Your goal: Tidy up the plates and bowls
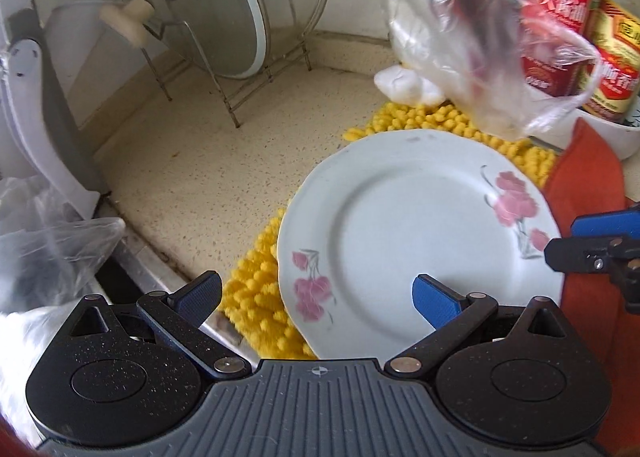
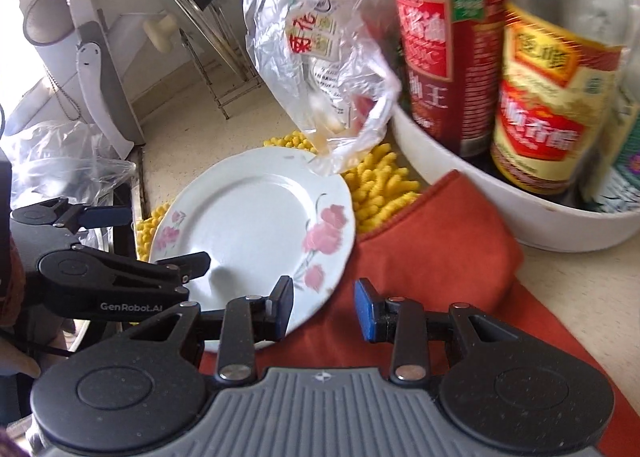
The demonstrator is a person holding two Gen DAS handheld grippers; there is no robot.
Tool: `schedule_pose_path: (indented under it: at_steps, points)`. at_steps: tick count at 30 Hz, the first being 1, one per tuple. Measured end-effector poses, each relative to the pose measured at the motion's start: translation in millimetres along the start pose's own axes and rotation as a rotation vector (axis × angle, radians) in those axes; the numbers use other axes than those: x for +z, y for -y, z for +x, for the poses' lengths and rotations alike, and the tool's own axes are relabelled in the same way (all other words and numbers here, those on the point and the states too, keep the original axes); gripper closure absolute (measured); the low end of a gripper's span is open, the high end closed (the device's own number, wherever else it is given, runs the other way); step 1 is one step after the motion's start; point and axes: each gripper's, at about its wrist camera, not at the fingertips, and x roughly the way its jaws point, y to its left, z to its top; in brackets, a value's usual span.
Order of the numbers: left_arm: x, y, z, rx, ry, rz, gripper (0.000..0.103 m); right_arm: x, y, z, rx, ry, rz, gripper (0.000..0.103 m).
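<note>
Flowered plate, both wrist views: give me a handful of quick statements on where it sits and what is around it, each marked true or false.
1. The flowered plate lies partly on a yellow mat. True.
2. Food covers the plate. False: its surface is bare.
3. The left gripper is shut on the plate's rim. False: its fingers stand wide apart and clamp nothing.
4. Sauce bottles stand in a white basin. True.
5. An orange-red cloth lies beside the plate. True.
6. The right gripper holds a bowl. False: there is nothing between its fingers.
</note>
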Motion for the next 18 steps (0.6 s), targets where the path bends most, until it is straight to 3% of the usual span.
schedule_pose_path:
  at_steps: [11, 18]
  points:
    - [11, -1, 15, -0.123, -0.017, -0.025, 0.000, 17, -3, 29, -0.003, -0.036, 0.052, 0.066]
    - [14, 2, 13, -0.135, -0.033, -0.041, 0.004, 23, 10, 27, 0.010, -0.040, 0.099, 0.071]
